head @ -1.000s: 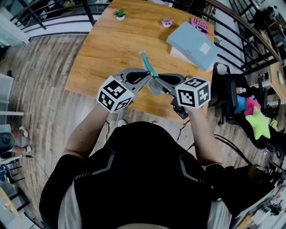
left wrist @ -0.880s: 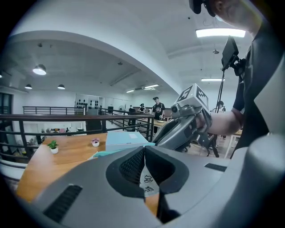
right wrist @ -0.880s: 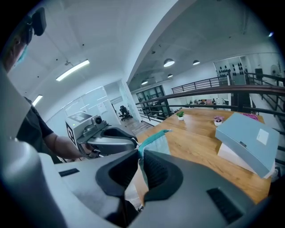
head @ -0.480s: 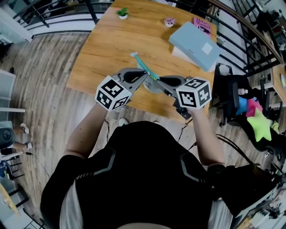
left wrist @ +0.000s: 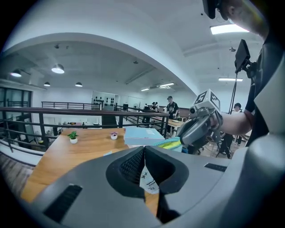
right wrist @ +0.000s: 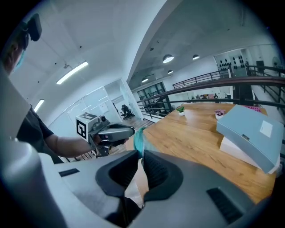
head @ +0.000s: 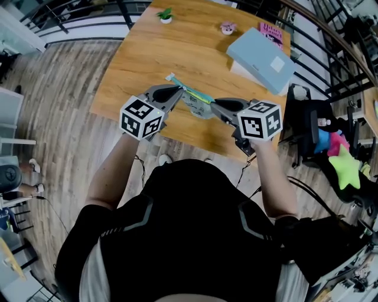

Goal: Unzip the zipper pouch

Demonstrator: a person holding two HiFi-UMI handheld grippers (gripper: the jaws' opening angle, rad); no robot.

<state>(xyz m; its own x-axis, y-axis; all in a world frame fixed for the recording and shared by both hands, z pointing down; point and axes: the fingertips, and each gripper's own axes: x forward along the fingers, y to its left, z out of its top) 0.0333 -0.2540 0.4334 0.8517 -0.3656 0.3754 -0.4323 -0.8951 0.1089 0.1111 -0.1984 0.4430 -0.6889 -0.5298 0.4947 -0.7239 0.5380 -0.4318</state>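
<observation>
A clear zipper pouch [head: 195, 106] with a teal zipper edge [head: 192, 92] hangs stretched between both grippers over the near edge of the wooden table [head: 136, 65]. My left gripper [head: 179, 90] is shut on the pouch's left end; in the left gripper view, printed clear pouch material [left wrist: 148, 181] is pinched between its pads [left wrist: 133, 167]. My right gripper [head: 214, 105] is shut on the right end, and the teal edge [right wrist: 139, 139] rises from its jaws. Each gripper view shows the other gripper: the right gripper [left wrist: 181, 141] and the left gripper [right wrist: 132, 130]. Which gripper holds the zipper pull is hidden.
A grey-blue box [head: 261, 52] lies on a white one at the table's far right, by a pink book [head: 271, 32]. A small potted plant [head: 166, 15] and a pink pot [head: 227, 27] stand at the far edge. A chair with plush toys [head: 333, 150] stands right.
The grippers have drawn apart, the left one moving left and farther over the table. The pouch's teal edge, steep before, now lies stretched out flatter between them.
</observation>
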